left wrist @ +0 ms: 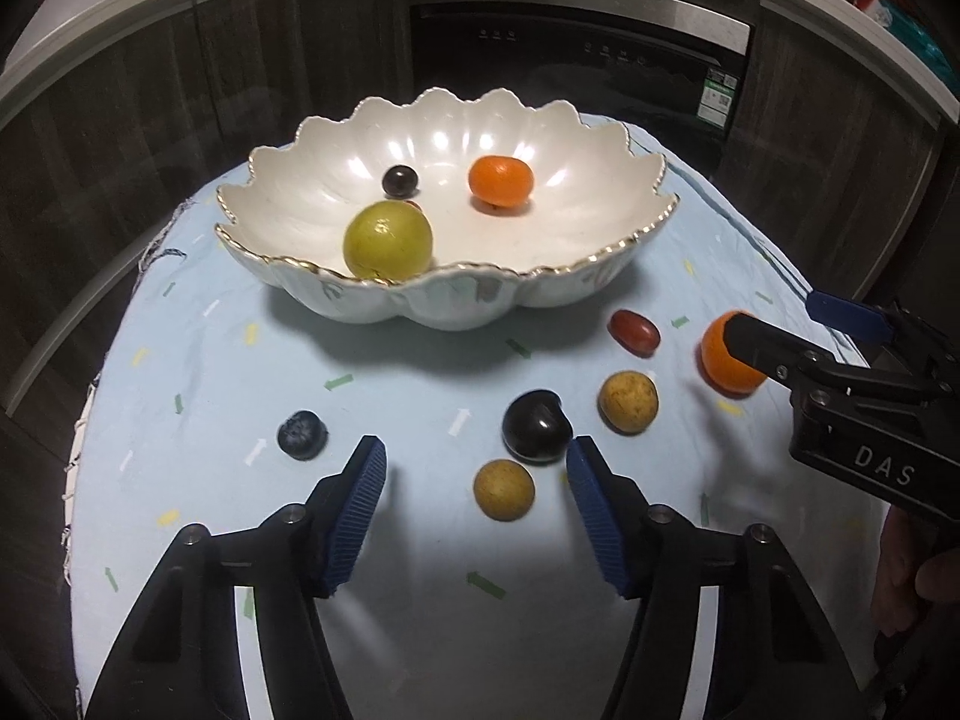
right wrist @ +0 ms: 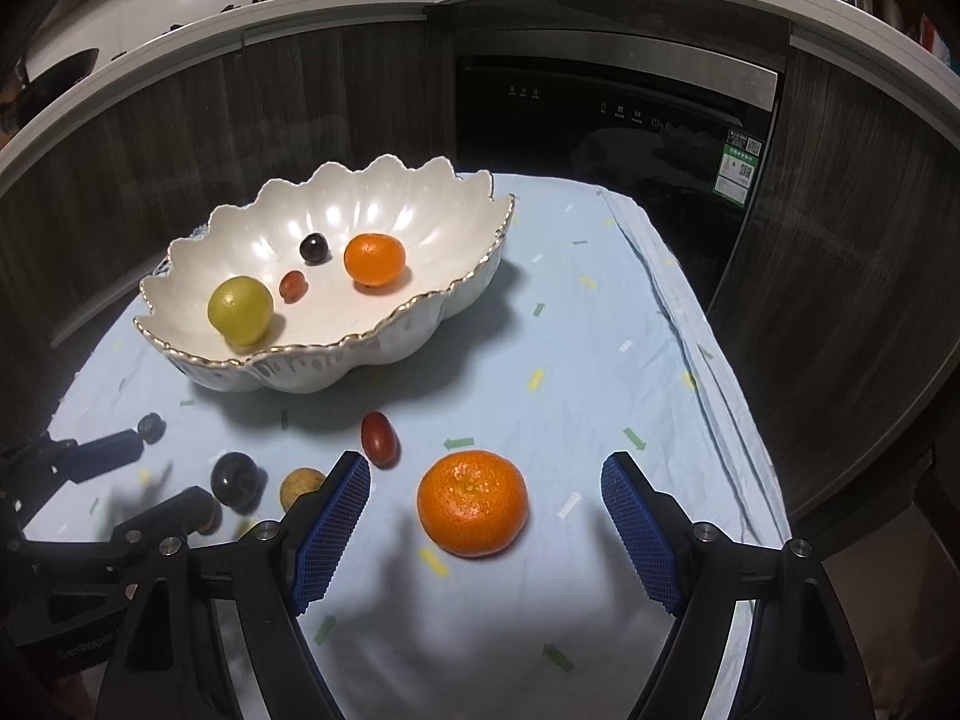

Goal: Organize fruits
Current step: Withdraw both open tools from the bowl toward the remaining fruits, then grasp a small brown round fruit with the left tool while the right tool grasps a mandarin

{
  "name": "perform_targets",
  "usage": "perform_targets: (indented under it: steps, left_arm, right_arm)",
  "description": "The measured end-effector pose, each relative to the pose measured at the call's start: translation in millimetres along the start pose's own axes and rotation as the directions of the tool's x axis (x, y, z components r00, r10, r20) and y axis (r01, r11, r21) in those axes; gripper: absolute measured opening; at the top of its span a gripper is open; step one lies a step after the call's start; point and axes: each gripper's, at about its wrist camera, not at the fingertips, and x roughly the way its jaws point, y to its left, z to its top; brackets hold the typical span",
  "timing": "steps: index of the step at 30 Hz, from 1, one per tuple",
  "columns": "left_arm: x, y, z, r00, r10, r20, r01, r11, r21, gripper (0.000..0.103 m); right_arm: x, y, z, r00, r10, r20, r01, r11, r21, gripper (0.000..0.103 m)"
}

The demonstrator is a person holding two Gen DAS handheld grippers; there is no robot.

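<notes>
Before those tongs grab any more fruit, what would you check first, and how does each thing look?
1. Right tongs open wide enough for the loose orange: ok.
2. Orange between the pads, pads not touching it yet: ok.
3. Left tongs lined up on the round tan fruit: ok, though the dark plum sits close to one pad.
4. Room in the white bowl for more fruit: ok.
5. The two tongs clear of each other: ok, apart.
6. Cloth flat under the fruit: ok near the fruit.
</notes>
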Motion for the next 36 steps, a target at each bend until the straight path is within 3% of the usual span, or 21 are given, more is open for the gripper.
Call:
perform_targets:
  steps: [10, 21, 27, 33, 36]
  left_arm:
    - [6.9, -4.4, -6.2, 1.0, 0.01, -0.001, -0.01, 0.999, 0.033, 0.058]
    - [15.7, -4.9, -11.3, 1.0, -0.004, -0.02, 0.005, 0.999, 0.041, 0.041]
    - [14.7, -12.0, -11.8, 1.0, -0.015, -0.014, 0.016, 0.997, 0.07, 0.028]
    - [14.4, -12.8, -11.8, 1.0, -0.022, -0.016, 0.023, 0.997, 0.073, 0.023]
    - [13.8, -12.4, -12.0, 1.0, -0.025, -0.016, 0.026, 0.997, 0.071, 0.023]
  right_arm:
    - [9.9, 0.6, -4.2, 1.0, 0.007, -0.014, -0.007, 1.0, -0.004, 0.081]
    - [22.8, 2.7, -9.1, 0.999, 0.014, -0.043, -0.015, 1.0, -0.01, 0.08]
    - [32.1, 1.4, -11.8, 0.997, 0.024, -0.075, -0.024, 1.0, -0.002, 0.066]
    - [36.1, -1.5, -12.4, 0.995, 0.032, -0.096, -0.03, 0.999, 0.014, 0.046]
    - [35.3, 0.8, -12.0, 0.995, 0.031, -0.095, -0.031, 1.0, 0.006, 0.045]
